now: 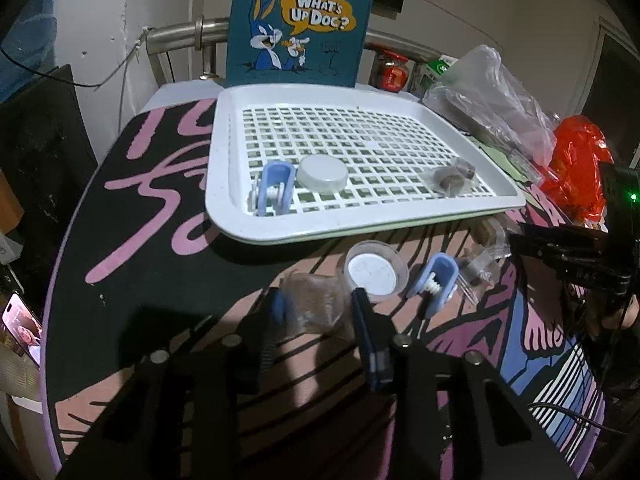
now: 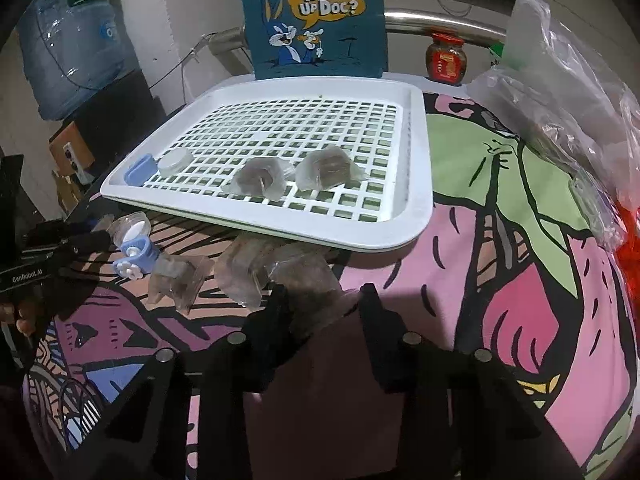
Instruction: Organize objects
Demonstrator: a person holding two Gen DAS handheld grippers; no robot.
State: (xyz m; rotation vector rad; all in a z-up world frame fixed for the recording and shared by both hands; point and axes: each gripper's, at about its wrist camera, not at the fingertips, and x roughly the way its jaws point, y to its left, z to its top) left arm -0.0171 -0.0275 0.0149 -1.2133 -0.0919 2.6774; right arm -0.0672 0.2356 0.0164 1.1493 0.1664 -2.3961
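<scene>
Two tongs work at the near edge of a counter [image 2: 500, 240] covered in a bright cartoon-print cloth. At the centre, toward twelve o'clock, lies a white slotted tray [image 1: 400, 224]. On it, in the left wrist view, a blue clip [image 1: 272, 188] sits at nine o'clock, a round white lid [image 1: 322, 174] just beside it, and a clear packet with a brown lump [image 1: 450, 178] at three o'clock (the right wrist view shows two such packets [image 2: 260, 180] side by side).

In front of the tray, on the cloth, the left tongs [image 1: 318, 314] are clamped on a crumpled clear cup [image 1: 316, 304], both fingers pressing its sides. Just to their right stand a small clear cup with a white disc inside [image 1: 376, 270] and a second blue clip [image 1: 434, 280].

The right tongs [image 2: 320, 300] have closed on a clear wrapped packet [image 2: 308, 280], its plastic squeezed between the fingers. More loose packets [image 2: 176, 280] lie at nine o'clock of them. A blue cartoon bag [image 2: 316, 20] stands behind the tray.
</scene>
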